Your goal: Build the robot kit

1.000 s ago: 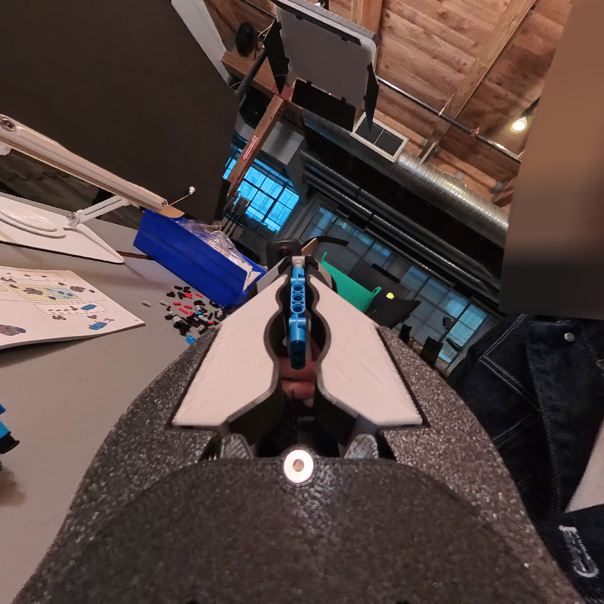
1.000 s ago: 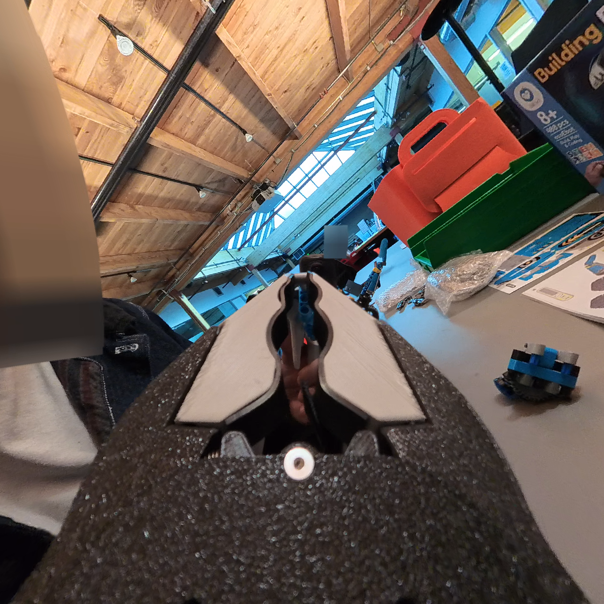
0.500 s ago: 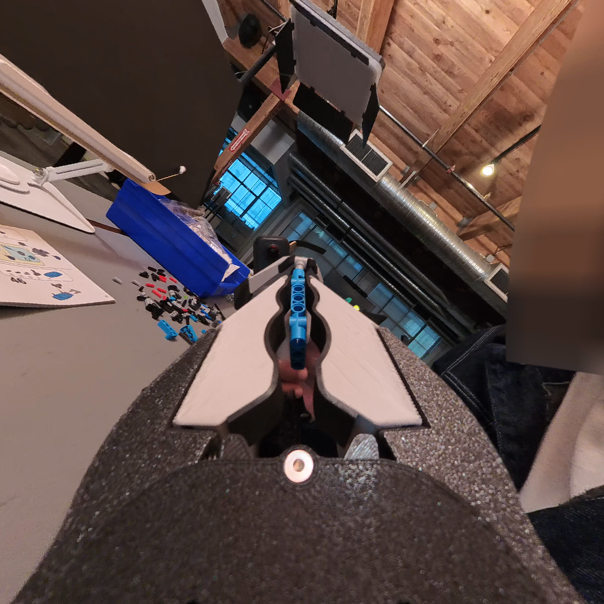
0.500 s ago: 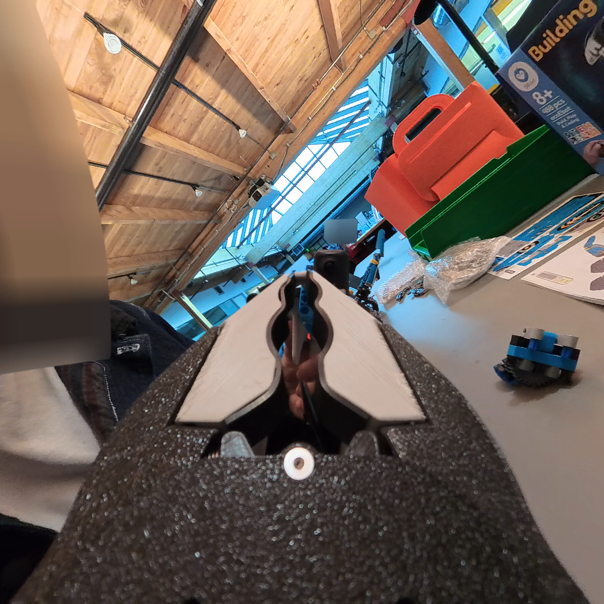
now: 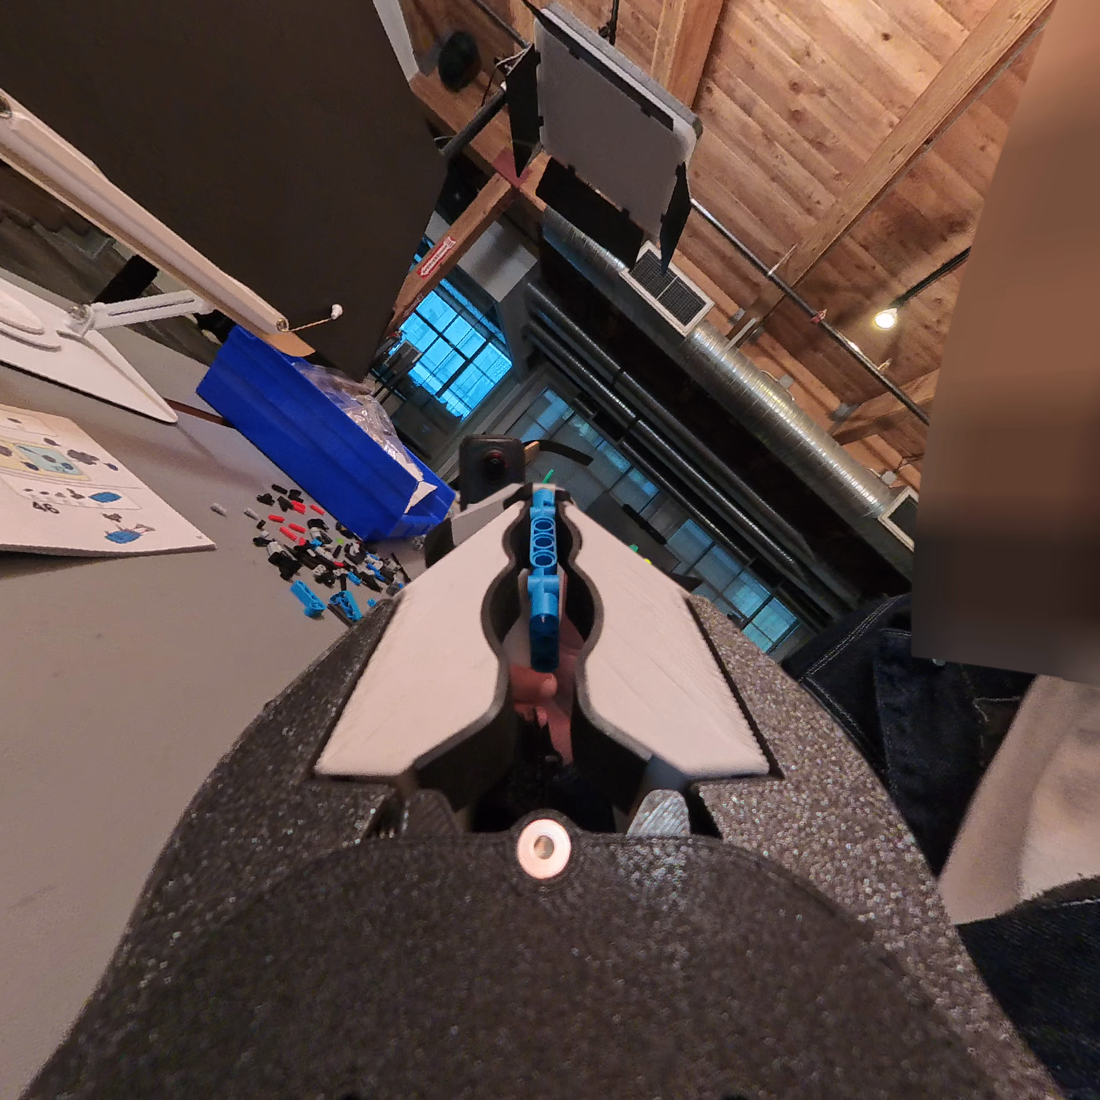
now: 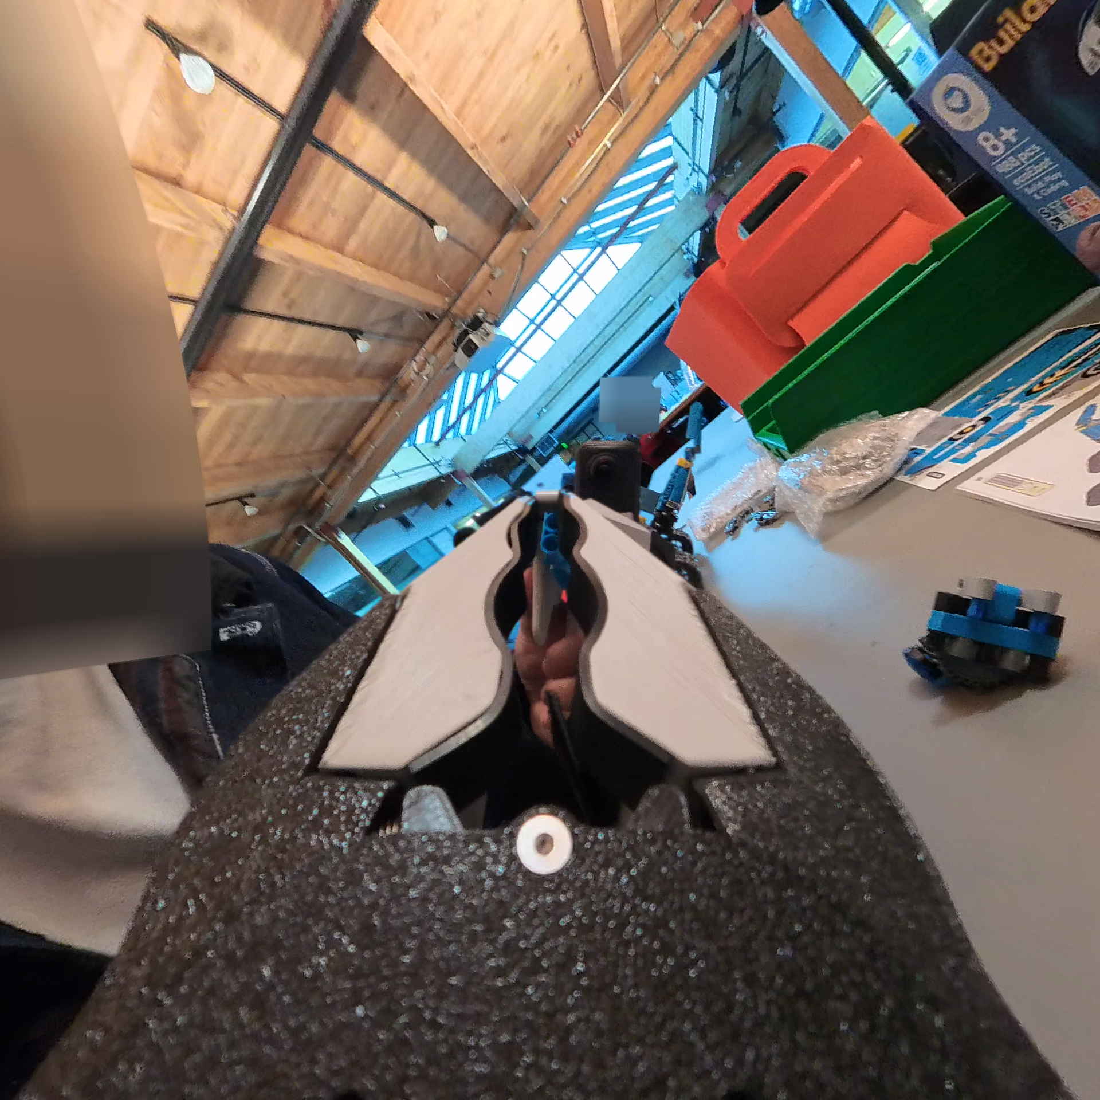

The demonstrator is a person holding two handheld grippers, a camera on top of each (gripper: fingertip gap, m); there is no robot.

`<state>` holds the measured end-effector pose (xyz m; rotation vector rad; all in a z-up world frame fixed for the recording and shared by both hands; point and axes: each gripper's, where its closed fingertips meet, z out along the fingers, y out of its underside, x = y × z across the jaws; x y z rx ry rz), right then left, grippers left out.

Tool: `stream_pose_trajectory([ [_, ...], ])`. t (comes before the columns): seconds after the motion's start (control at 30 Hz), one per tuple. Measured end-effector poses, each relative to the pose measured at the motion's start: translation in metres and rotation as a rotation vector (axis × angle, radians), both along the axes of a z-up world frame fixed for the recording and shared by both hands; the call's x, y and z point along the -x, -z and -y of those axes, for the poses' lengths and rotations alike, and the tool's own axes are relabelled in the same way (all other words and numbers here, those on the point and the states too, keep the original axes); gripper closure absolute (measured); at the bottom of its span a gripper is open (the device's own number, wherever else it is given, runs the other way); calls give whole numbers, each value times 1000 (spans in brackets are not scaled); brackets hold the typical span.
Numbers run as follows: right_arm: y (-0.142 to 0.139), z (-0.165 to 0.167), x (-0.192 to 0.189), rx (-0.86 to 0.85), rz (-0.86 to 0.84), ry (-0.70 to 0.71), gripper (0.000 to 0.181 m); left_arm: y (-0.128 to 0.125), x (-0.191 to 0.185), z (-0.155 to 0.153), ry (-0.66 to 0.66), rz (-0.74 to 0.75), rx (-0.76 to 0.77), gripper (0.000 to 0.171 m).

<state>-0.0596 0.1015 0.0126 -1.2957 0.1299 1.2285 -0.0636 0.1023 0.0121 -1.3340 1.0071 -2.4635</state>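
My left gripper [image 5: 543, 495] is shut on a blue beam with holes [image 5: 543, 571], held upright between its fingertips. My right gripper [image 6: 547, 503] faces it tip to tip, lifted off the grey table [image 6: 893, 774]. It is shut on a thin grey piece [image 6: 540, 595], with the blue beam [image 6: 551, 530] right against it. The other gripper's camera shows just behind the tips in the left wrist view [image 5: 491, 468] and in the right wrist view [image 6: 607, 476]. A hand shows through each gap.
Loose small pieces [image 5: 321, 553] lie by a blue bin [image 5: 321, 428] and an instruction sheet [image 5: 77, 494]. A small blue and black assembly [image 6: 988, 643] sits on the table. Plastic bags [image 6: 833, 470], a green bin [image 6: 905, 339] and an orange case [image 6: 797, 256] stand behind. A person in a denim jacket [image 5: 928, 714] is close. The grippers are tip to tip, or close to it.
Both grippers stay shut and tip to tip. The left view has swung a little, and the right gripper has tilted slightly. The pieces in the fingers have not shifted.
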Motion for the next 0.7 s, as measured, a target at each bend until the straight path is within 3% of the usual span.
stream_pose_trajectory([
  [0.2, 11, 1, -2, 61, -56, -78, 175, 13, -2, 4, -66, -49, -245, 164],
  [0.47, 10, 9, 5, -3, 275, -47, 175, 12, 3, 11, 48, -52, -117, 164],
  [0.7, 16, 22, 18, -137, 757, -18, 175, 18, 16, 22, 356, -141, 133, 165],
])
